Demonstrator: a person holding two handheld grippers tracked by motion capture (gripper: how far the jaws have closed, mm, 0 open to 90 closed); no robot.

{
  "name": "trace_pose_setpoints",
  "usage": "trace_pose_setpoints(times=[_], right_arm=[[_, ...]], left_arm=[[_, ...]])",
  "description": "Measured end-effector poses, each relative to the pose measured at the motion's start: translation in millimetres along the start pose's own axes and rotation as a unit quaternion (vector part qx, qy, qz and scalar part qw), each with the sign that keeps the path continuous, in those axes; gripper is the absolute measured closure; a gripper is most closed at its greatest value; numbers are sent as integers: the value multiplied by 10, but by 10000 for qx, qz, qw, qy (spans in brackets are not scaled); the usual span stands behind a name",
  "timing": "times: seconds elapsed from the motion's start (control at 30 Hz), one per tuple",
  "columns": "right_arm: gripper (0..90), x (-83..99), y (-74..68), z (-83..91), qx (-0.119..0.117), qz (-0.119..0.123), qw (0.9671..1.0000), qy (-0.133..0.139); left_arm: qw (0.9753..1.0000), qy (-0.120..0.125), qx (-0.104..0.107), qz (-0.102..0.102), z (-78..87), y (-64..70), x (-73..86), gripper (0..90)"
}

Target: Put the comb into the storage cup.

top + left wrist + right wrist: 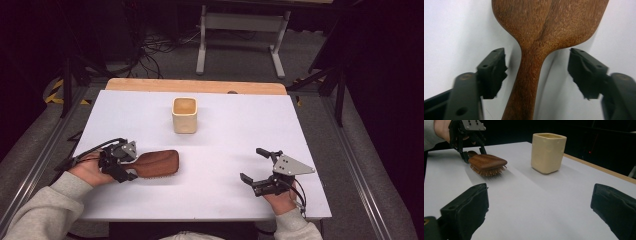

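Observation:
A brown wooden hairbrush [157, 163] lies bristles down on the white table [225, 130], left of centre. My left gripper [133, 163] stands open with one jaw on each side of the brush's handle [524, 90], touching neither side. From the right gripper view the brush [486, 162] rests on its bristles with the left gripper [474, 155] over its handle end. My right gripper [251, 164] is open and empty near the front right of the table, pointing across it. A cream square cup [184, 115] stands upright at the middle back.
The cup [548, 152] is apart from the brush, with bare table between them and in front of my right gripper [539, 207]. A wooden strip [195, 86] runs along the far edge. A white desk frame [240, 30] and floor cables lie beyond.

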State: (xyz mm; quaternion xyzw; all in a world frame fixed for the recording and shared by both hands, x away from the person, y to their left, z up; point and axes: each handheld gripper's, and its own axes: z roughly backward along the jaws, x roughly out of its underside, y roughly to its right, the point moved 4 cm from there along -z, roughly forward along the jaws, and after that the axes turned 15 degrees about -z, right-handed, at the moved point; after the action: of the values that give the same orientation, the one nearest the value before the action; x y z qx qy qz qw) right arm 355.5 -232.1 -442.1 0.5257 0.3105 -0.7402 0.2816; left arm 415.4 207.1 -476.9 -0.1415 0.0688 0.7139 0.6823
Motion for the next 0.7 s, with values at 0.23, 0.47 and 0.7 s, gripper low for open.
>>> trace_pose_setpoints(times=[0.23,0.47,0.7], right_arm=[[21,3,-2,1,-3,-21,10000,-14],[21,3,-5,-1,-23,-13,10000,-8],[21,2,-7,-1,-34,3,10000,1]], left_arm=[[9999,-98,40,-91,-20,-10,-9,517],[9997,-45,170,-183,-20,-17,-11,697],[9995,-65,178,-266,-18,-7,-12,723]])
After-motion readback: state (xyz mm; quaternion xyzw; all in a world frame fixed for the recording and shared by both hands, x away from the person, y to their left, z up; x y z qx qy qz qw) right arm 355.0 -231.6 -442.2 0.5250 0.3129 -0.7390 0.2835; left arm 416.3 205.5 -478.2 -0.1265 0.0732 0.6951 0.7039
